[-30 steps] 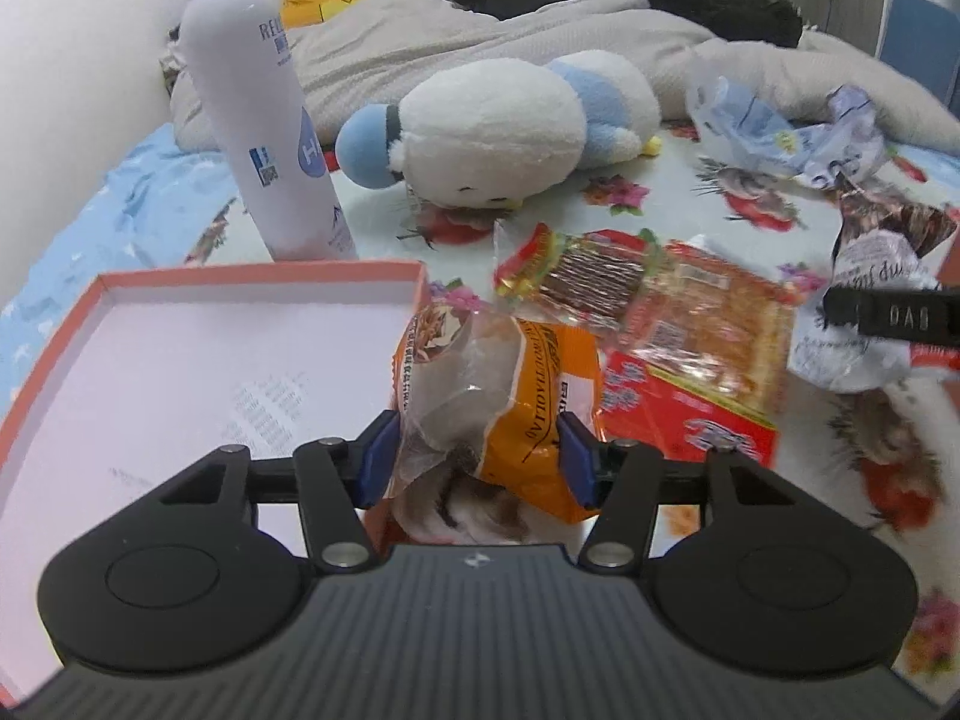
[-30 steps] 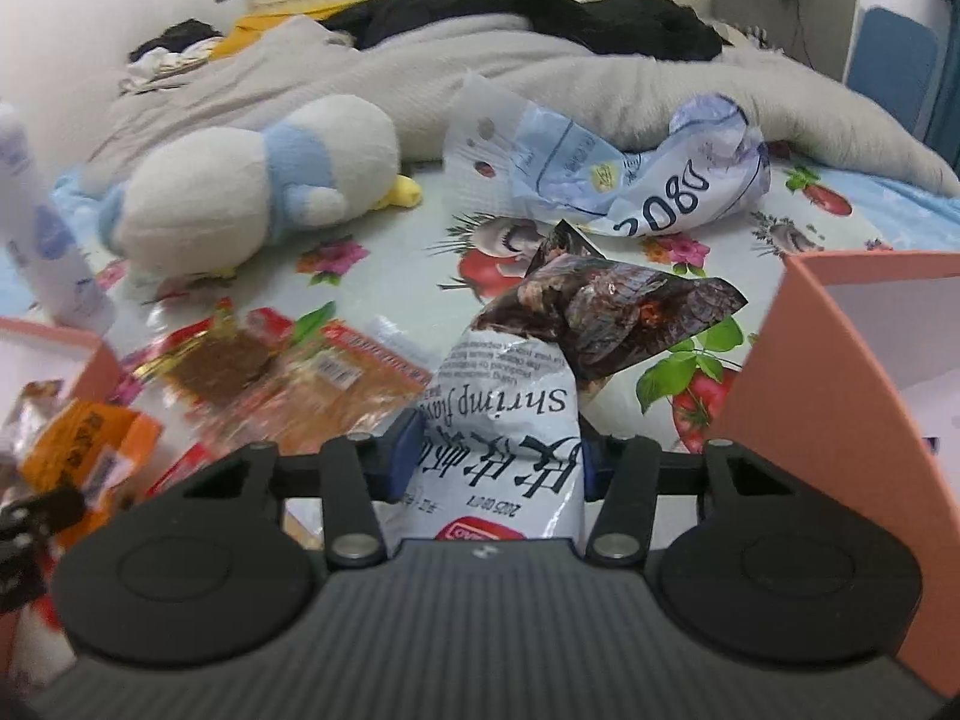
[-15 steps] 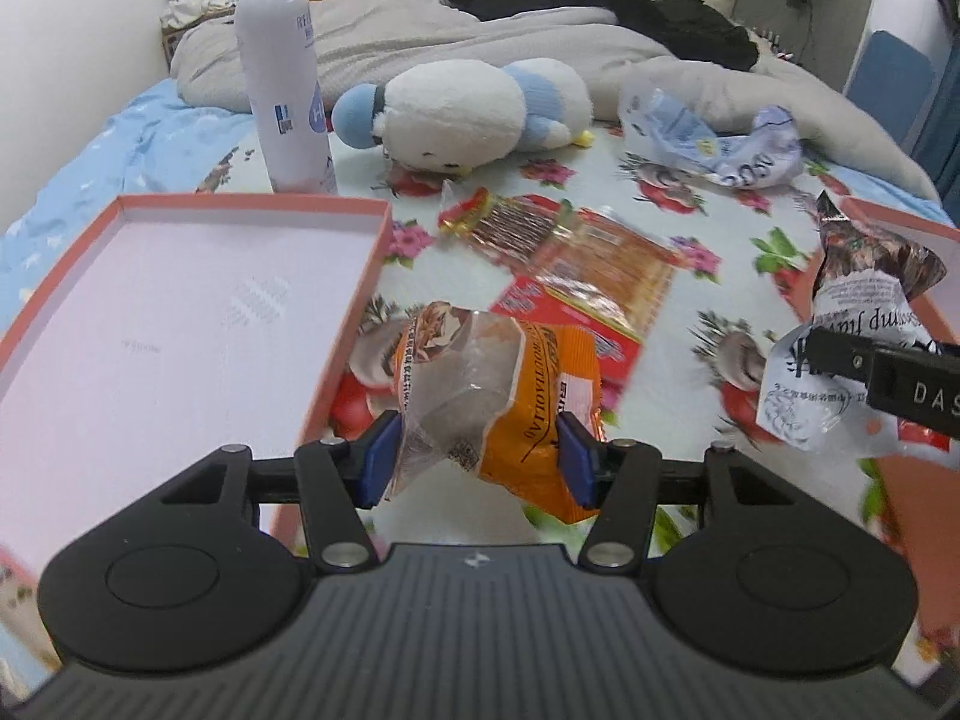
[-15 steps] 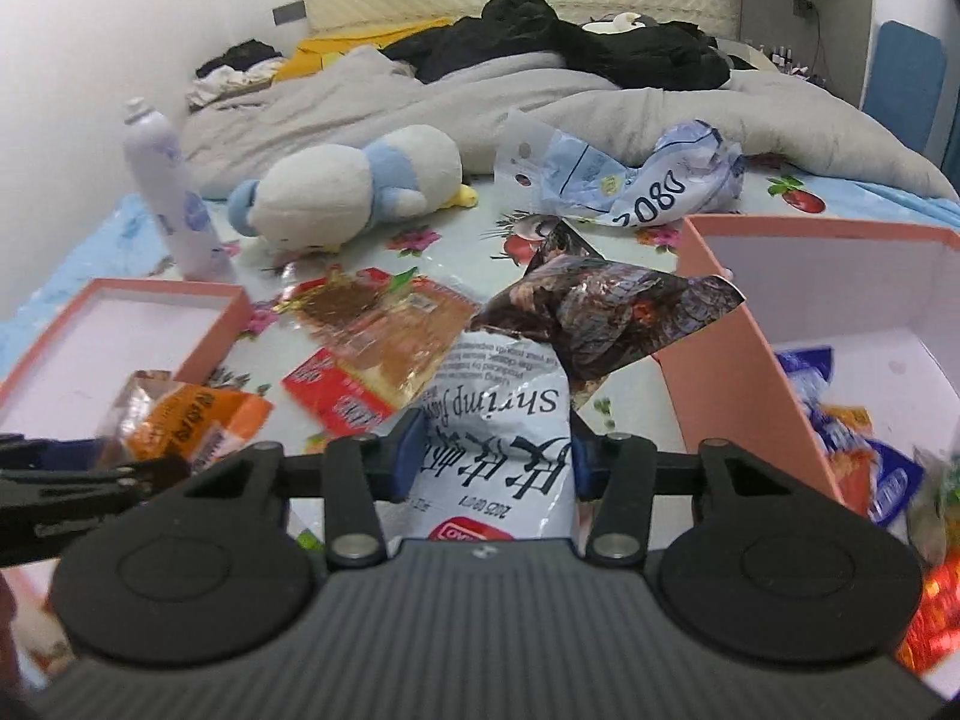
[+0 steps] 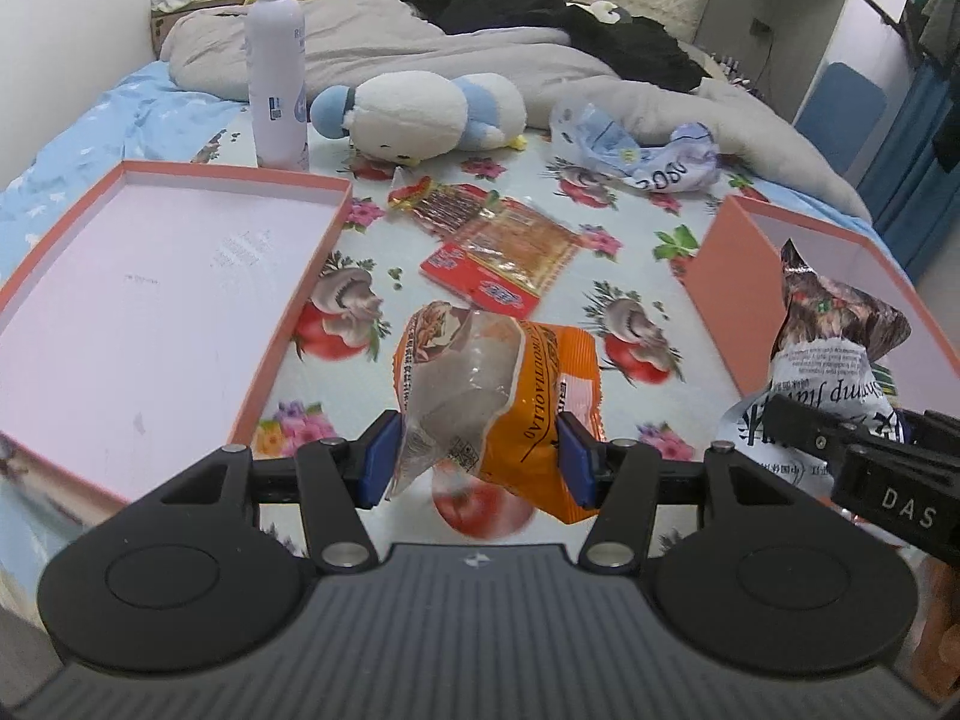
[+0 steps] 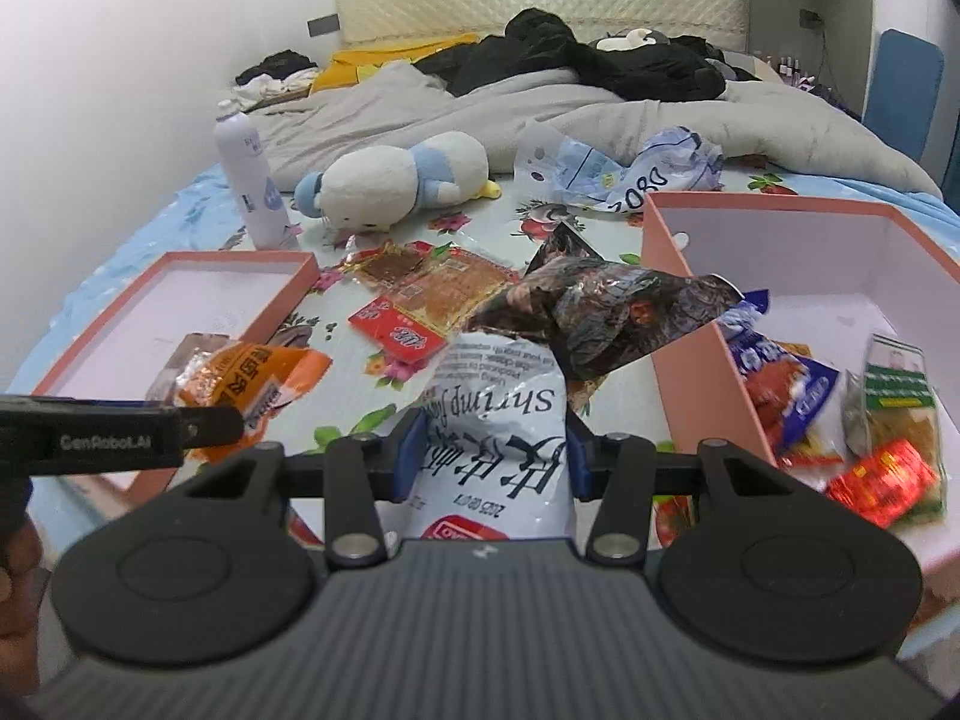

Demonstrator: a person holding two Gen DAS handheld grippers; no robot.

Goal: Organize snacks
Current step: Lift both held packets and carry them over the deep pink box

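Observation:
My left gripper is shut on an orange and clear snack bag and holds it above the floral sheet, right of the empty pink lid. My right gripper is shut on a white and dark shrimp snack bag, held just left of the deep pink box, which holds several snacks. The orange bag and left gripper show at the left of the right wrist view. A few flat snack packets lie on the sheet between lid and box.
A white spray can and a plush toy stand behind the lid. A crumpled blue and white bag lies beyond the box. A grey blanket and dark clothes fill the back of the bed.
Both grippers have pulled back and risen with their bags. The left one has moved right, off the lid; the right one now sits beside the deep box, whose contents have come into view.

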